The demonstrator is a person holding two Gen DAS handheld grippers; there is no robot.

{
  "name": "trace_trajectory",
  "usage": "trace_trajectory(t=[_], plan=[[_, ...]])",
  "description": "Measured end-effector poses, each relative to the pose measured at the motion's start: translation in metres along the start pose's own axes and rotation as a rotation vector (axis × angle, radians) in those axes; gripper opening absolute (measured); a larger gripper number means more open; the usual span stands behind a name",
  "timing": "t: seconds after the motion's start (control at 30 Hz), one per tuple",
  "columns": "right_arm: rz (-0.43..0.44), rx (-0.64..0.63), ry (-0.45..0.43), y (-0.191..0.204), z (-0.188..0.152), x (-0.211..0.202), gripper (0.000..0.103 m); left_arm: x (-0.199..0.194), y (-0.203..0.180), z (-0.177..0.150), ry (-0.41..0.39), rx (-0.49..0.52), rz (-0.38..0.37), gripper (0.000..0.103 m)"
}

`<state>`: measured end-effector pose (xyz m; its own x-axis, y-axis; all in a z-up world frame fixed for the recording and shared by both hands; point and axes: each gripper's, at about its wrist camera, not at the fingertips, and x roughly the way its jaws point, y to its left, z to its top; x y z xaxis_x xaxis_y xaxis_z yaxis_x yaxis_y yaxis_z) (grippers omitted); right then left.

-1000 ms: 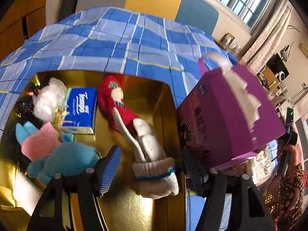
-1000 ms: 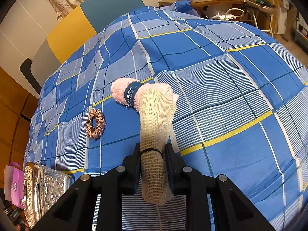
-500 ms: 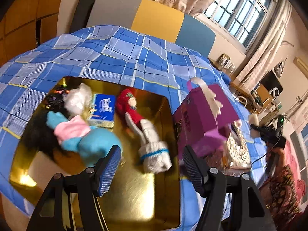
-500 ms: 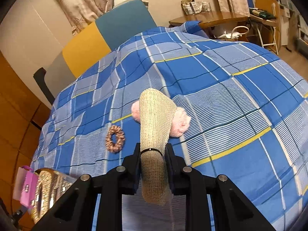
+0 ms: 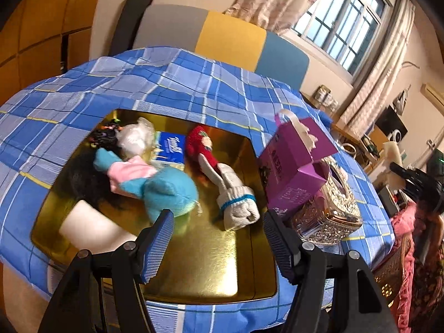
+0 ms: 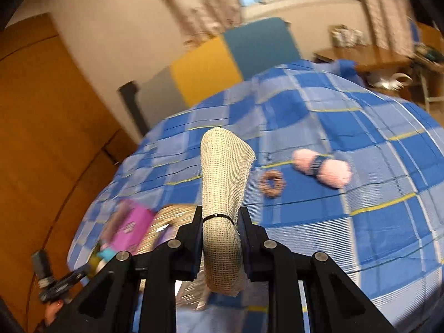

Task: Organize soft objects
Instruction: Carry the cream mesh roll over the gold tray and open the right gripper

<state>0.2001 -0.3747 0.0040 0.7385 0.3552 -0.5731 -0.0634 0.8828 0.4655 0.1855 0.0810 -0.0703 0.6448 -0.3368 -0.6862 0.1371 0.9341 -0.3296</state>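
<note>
Lifted off the bedspread (image 6: 374, 127), right tongs (image 6: 220, 222) clamp mesh roll (image 6: 224, 172); left tongs (image 5: 217, 238) gape empty.

We can make out only a slanted white script logo on the blue tissue pack (image 5: 169, 149) lying in the gold tray (image 5: 199, 266), too smeared here to spell out. The purple box (image 5: 291, 172) beside the tray carries pale lettering and a dark picture on its side, but we cannot read any of it.
</note>
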Motion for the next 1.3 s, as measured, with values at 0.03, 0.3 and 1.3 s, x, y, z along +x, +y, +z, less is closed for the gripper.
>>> trace_trajectory(t=[0.03, 0.3, 1.3], plan=[[0.025, -0.024, 0.006, 0.015, -0.004, -0.002, 0.023, -0.004, 0.004, 0.000, -0.007, -0.013, 0.002, 0.068], [0.214, -0.250, 0.120, 0.137, -0.047, 0.014, 0.023, -0.029, 0.036, 0.003, -0.040, -0.100, 0.048, 0.068], [0.137, -0.773, 0.672, 0.322, -0.188, 0.256, 0.026, -0.075, 0.099, -0.002, -0.125, -0.232, 0.065, 0.068]])
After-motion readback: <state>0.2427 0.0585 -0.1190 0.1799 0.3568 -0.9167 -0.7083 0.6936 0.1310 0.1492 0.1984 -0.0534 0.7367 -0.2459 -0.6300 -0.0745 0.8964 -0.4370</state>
